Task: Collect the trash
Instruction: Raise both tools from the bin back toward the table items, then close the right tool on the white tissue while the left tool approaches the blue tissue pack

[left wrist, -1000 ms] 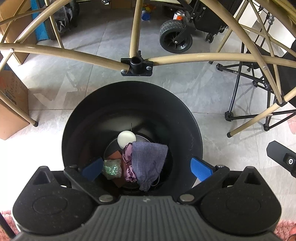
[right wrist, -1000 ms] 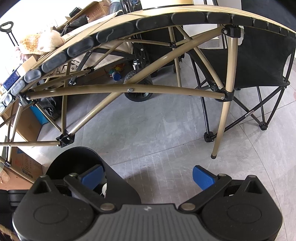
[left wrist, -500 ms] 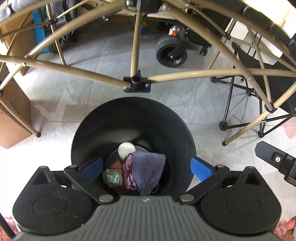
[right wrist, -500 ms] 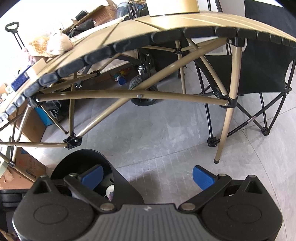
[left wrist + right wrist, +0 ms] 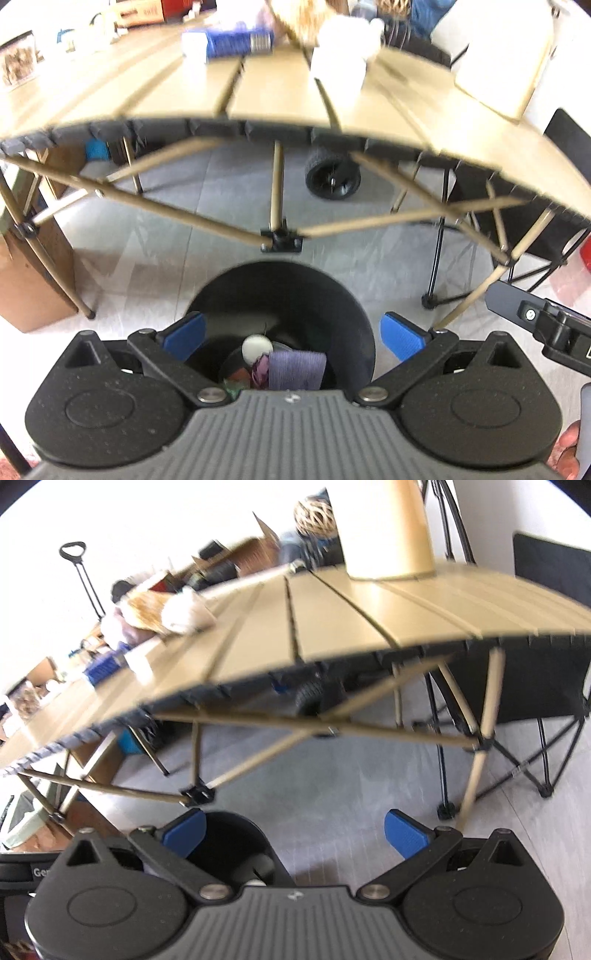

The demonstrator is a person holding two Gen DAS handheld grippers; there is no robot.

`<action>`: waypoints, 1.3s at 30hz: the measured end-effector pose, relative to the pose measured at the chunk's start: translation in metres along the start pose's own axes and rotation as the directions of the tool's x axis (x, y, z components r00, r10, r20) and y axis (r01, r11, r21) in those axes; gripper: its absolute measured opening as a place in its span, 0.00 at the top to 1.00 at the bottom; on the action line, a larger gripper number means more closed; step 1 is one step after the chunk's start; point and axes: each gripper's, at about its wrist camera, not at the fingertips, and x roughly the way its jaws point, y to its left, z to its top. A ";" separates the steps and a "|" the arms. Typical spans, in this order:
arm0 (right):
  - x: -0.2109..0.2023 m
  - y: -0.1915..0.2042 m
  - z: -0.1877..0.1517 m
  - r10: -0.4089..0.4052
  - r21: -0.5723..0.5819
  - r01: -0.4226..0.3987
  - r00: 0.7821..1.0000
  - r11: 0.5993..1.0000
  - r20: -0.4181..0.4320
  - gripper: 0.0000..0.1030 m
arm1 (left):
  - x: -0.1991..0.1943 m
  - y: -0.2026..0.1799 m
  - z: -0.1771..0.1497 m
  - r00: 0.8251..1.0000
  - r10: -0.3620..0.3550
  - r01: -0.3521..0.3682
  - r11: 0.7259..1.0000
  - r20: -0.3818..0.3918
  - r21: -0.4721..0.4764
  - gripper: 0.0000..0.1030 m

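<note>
Both pairs of fingers spread, empty; bin sits below the left gripper, next trash up ahead on the surface, right gripper alongside.

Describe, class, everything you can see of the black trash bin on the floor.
The black trash bin is a round, smooth, plastic-looking bucket standing upright on the grey tiled floor, just in front of the folding table. Its mouth is open, with no lid in view. Inside lie a purple cloth, a white ball and some smaller scraps. The left tongs hang open above it, touching nothing. The right wrist view catches only part of its rim.
</note>
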 end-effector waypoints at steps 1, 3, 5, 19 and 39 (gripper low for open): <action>-0.004 0.003 0.002 0.009 -0.008 -0.009 1.000 1.000 0.017 0.00 | -0.007 0.001 0.001 1.000 -0.003 0.003 1.000 0.021 0.000 0.00; -0.010 0.010 0.007 0.026 -0.026 -0.025 0.998 0.999 0.049 0.00 | -0.019 0.005 0.005 0.998 -0.004 0.004 1.000 0.063 -0.002 0.00; -0.018 0.017 0.012 0.043 -0.046 -0.039 0.995 0.998 0.087 0.00 | -0.032 0.009 0.009 0.994 -0.008 0.009 1.000 0.106 -0.010 0.00; -0.023 0.075 0.067 0.150 -0.178 -0.109 0.960 0.978 0.235 0.00 | -0.070 0.056 0.057 0.955 0.061 -0.032 0.994 0.290 -0.103 0.00; 0.064 0.148 0.111 0.088 -0.322 -0.013 0.972 0.947 0.217 0.23 | -0.056 0.112 0.130 0.922 0.113 -0.050 0.983 0.370 -0.175 0.00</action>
